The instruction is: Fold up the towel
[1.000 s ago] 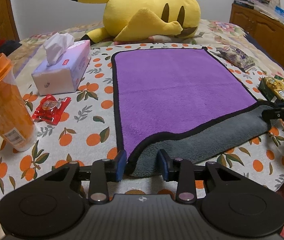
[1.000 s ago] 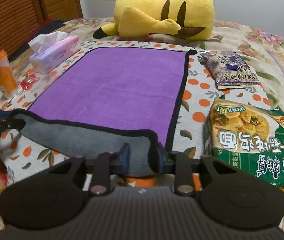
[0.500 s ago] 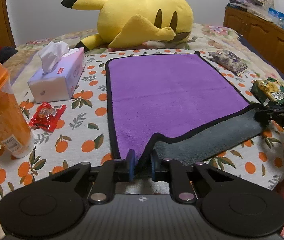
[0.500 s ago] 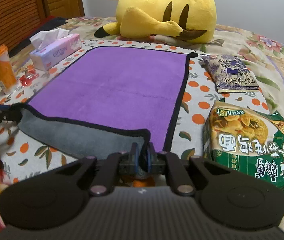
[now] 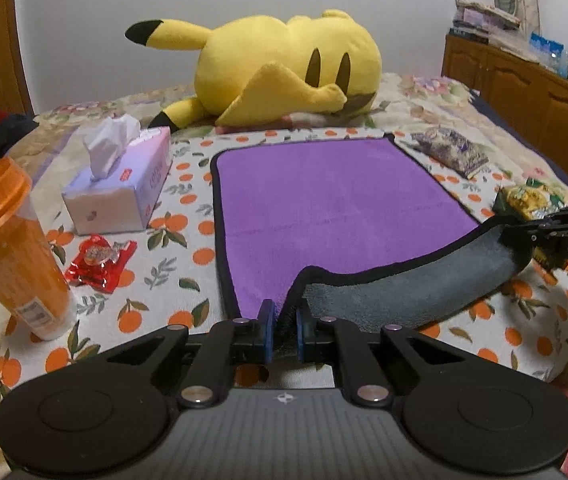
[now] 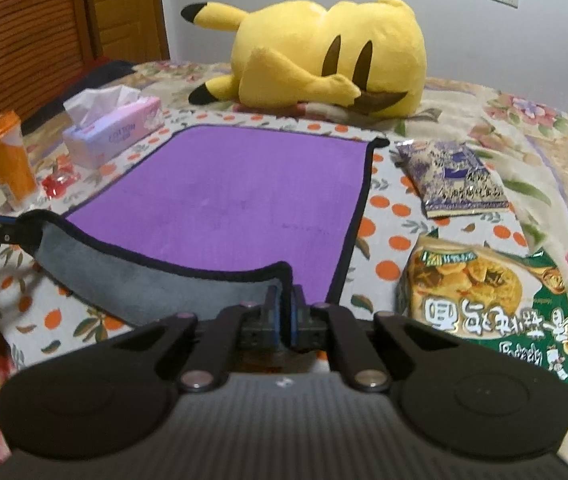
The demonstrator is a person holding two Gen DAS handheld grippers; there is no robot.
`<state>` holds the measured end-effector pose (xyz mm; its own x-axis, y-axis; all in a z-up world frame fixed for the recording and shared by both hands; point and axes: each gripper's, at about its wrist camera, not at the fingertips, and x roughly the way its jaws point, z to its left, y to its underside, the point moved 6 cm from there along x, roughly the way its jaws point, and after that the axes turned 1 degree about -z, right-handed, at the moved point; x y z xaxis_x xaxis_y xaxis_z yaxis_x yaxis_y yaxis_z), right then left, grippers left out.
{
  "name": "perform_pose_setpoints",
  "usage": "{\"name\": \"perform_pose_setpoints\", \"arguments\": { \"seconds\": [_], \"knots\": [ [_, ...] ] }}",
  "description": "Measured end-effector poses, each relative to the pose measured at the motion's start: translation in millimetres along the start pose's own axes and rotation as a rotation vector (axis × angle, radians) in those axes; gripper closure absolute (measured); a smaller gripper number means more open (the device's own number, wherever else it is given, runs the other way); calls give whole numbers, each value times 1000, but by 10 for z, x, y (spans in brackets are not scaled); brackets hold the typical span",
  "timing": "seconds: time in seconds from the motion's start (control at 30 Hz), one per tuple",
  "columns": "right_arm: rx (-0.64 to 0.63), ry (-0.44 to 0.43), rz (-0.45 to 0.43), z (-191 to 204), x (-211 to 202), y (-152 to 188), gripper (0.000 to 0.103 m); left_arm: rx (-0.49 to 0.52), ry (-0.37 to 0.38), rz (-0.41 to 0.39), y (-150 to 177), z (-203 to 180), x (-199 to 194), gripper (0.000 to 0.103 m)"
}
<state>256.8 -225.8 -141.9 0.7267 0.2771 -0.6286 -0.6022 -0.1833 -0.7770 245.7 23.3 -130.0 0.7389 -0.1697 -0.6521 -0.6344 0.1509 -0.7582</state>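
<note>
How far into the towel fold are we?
Early. Done: left gripper and right gripper are each shut on a near corner of the purple towel. In hand: the near edge is lifted, its grey underside showing. Left: carry that edge over to the far edge by the yellow plush and release; most of the towel lies flat.

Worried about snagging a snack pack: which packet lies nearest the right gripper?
The green noodle packet, just beside the right gripper; the purple packet lies farther back.
</note>
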Motion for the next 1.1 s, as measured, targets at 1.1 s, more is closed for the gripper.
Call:
{"name": "perform_pose_setpoints", "arguments": {
  "seconds": [1.1],
  "knots": [
    [-52,19,-103,-96,146,-248,98,-8,-7,-55,-281,97,221,95]
  ]
}}
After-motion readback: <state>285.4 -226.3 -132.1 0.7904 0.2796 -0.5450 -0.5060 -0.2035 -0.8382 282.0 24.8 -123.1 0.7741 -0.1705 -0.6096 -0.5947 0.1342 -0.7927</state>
